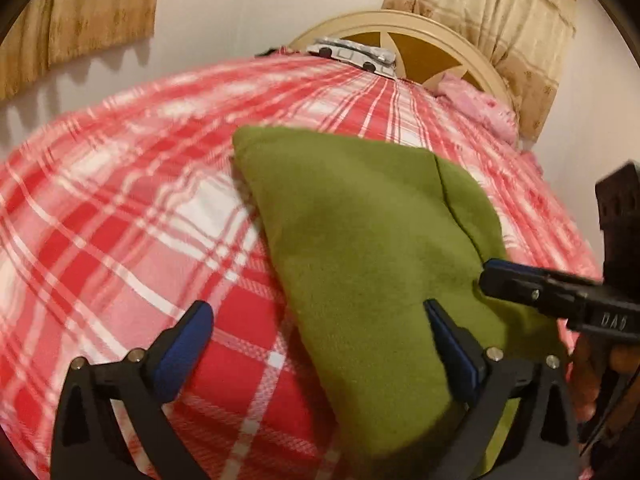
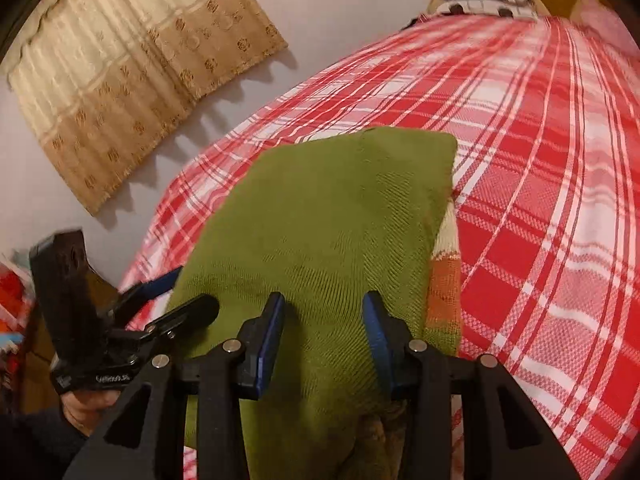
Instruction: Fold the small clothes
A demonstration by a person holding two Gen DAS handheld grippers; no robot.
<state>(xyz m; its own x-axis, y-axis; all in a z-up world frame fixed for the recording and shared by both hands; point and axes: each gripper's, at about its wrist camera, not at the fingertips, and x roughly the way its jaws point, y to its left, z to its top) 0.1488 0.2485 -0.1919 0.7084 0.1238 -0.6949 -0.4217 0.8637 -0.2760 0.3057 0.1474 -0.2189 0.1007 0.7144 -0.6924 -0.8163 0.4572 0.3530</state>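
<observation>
On the plaid bedspread (image 2: 540,208), dead centre, your green knit garment (image 2: 320,216) already lies folded into a compact block, with a striped orange-and-cream edge peeking out at three o'clock. Judging by that, little remains beyond a last tuck or squaring. It is a soft ribbed knit, thick, with rounded corners. Your left gripper (image 1: 320,320) stands wide open and holds nothing. Your right gripper (image 2: 324,308) is partly open astride the cloth; I cannot tell whether it pinches. Beyond, at twelve o'clock, sits a curved headboard (image 1: 420,28).

left hand-held gripper (image 1: 320,320) wide open, right hand-held gripper (image 2: 324,312) half-open
</observation>
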